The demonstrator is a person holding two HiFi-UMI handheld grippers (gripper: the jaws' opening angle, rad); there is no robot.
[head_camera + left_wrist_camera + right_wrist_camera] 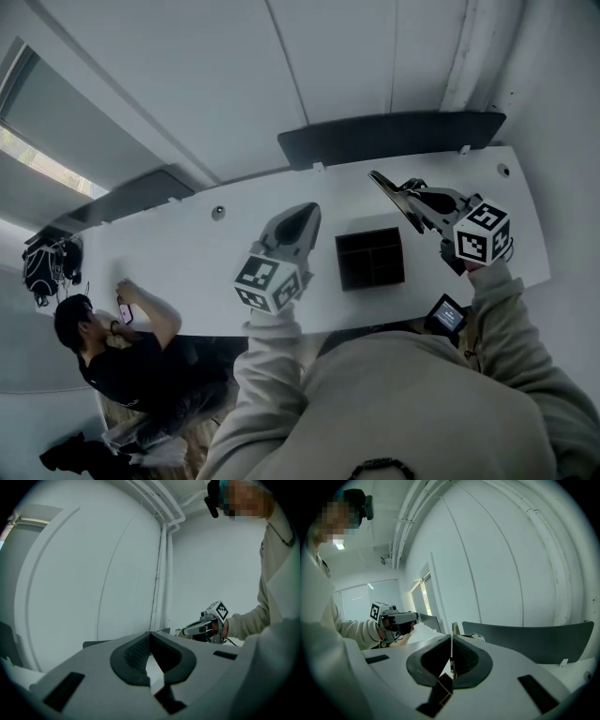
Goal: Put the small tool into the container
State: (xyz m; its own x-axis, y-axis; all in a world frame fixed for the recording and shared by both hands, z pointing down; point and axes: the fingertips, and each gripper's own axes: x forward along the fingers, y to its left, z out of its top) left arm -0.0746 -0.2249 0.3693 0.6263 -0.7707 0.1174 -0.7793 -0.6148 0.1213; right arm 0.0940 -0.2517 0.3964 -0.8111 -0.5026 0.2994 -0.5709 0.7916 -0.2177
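Pressure is applied to a thin, pale, flat small tool (451, 660), seen edge-on, by the right gripper (452, 638), whose dark ribbed pads are clenched on it so that only a narrow strip shows between them; what kind of tool it is cannot be told. The tool is thus held in the air at the right gripper's tip, beyond the far right corner of a black square container (341, 262) that is divided into compartments, and is not inside it. What lies in the dark compartments cannot be made out. The container is set on a long white table (187, 253), between the two grippers as seen from the head view. The left gripper (150, 635) is held just to the container's left; its jaw tips are brought together and nothing is seen between them. Each gripper is carried by a hand in a pale grey sleeve, and each is caught in the other's view. A small device with a lit screen (448, 315) is seen near the right sleeve. Dark grey partition panels (389, 136) are fixed along the table's far edge. A person in black (122, 352) is seated at the table's left end.
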